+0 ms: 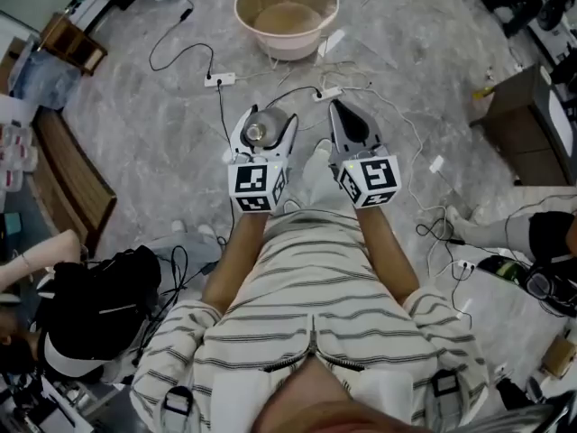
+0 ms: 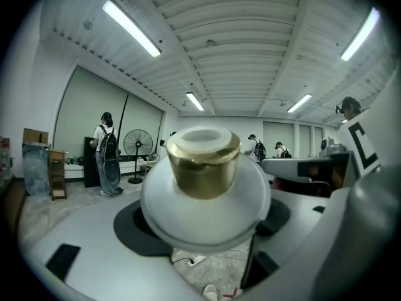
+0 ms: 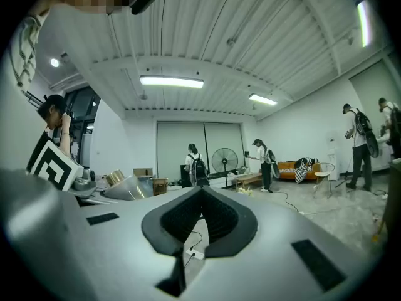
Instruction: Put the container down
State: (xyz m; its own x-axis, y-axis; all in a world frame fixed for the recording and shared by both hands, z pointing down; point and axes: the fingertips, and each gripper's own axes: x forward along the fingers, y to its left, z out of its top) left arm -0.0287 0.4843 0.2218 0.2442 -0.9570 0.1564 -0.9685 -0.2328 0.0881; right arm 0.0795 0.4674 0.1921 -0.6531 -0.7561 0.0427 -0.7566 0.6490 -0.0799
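A small white round container (image 1: 257, 132) with a gold neck and a white cap sits between the jaws of my left gripper (image 1: 269, 118), which is shut on it and held up at waist height over the floor. In the left gripper view the container (image 2: 203, 187) fills the middle, cap pointing away from the camera, with the dark pads of the left gripper (image 2: 200, 221) pressing on its wide body from both sides. My right gripper (image 1: 348, 113) hovers just to the right of it, shut and empty. In the right gripper view the right gripper (image 3: 200, 196) shows its pads meeting at the tips.
A pink basin (image 1: 287, 14) stands on the grey floor ahead. Power strips (image 1: 219, 79) and cables lie between it and me. A wooden bench (image 1: 72, 183) and a black bag (image 1: 99, 305) are at the left. A brown box (image 1: 518, 120) and another person's legs (image 1: 505, 233) are at the right.
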